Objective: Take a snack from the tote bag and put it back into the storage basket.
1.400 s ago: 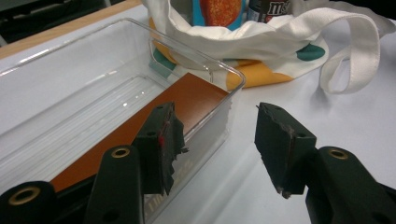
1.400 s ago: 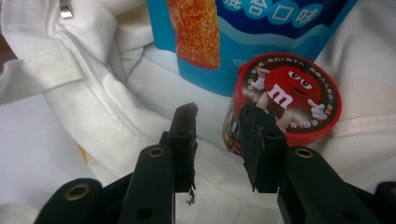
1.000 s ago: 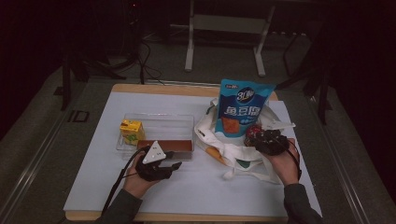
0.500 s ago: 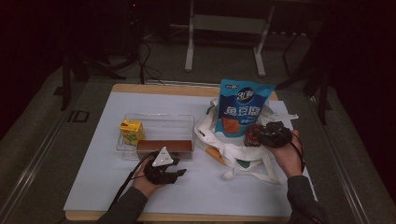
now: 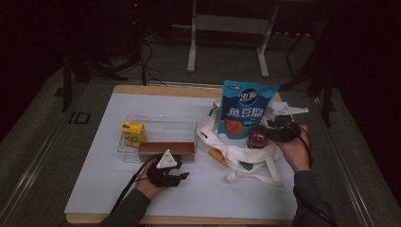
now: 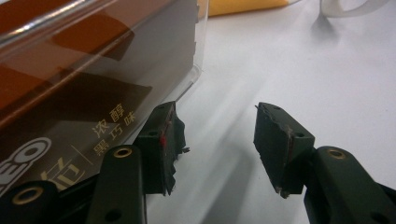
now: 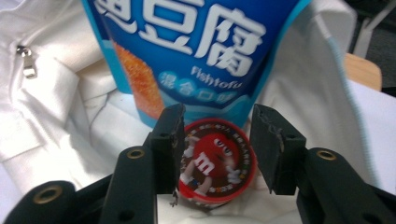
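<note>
1. Red-lidded candy tub (image 7: pixel 215 161) sat on the white cloth bag (image 5: pixel 246 153) near the table's right edge, just in front of the upright blue snack pouch (image 5: pixel 244 113).
2. Right gripper (image 7: pixel 217 149) had its jaws either side of the tub; they had just been opening, and a gap showed at the right pad, so the tub was no longer pinched.
3. Left gripper (image 6: pixel 215 144) rested low near the front edge of the white table (image 5: pixel 94 165), its jaws partly apart with nothing but bare table between them.
4. Its left jaw stood just beside the near wall of the clear tray (image 5: pixel 161 124), behind which a brown box (image 6: pixel 70 107) lay.
5. A yellow carton (image 5: pixel 132 132) stood in the tray's left end.
</note>
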Motion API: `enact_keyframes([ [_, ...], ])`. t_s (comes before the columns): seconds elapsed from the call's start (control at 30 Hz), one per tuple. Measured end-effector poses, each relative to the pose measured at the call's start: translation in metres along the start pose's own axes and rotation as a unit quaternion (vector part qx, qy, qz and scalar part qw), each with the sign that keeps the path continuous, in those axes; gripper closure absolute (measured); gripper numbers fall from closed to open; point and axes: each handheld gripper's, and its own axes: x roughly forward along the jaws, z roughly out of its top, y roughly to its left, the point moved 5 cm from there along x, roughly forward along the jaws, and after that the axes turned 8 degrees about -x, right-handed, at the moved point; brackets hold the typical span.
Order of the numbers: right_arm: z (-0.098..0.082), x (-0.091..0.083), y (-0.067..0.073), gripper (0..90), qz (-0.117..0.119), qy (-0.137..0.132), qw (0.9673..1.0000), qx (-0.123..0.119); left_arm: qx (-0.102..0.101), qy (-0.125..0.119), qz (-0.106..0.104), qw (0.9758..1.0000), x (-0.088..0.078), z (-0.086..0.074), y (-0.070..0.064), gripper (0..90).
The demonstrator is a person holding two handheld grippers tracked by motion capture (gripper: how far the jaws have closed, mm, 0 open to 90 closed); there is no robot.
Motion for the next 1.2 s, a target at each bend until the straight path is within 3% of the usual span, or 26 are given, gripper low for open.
enact_keyframes([
  [0.47,0.017,0.002,-0.013,48.6,-0.008,-0.006,0.9999,0.008,0.006,0.013,0.001,0.9999,0.002,0.0,-0.001,48.5],
  [0.83,0.026,0.014,-0.015,41.2,-0.011,-0.015,0.9993,0.033,0.011,0.016,-0.001,0.9998,0.003,-0.001,-0.002,48.4],
  [1.2,0.035,0.02,-0.02,39.4,-0.001,-0.036,0.9978,0.056,0.014,0.018,0.0,0.9997,0.003,-0.001,-0.002,48.2],
])
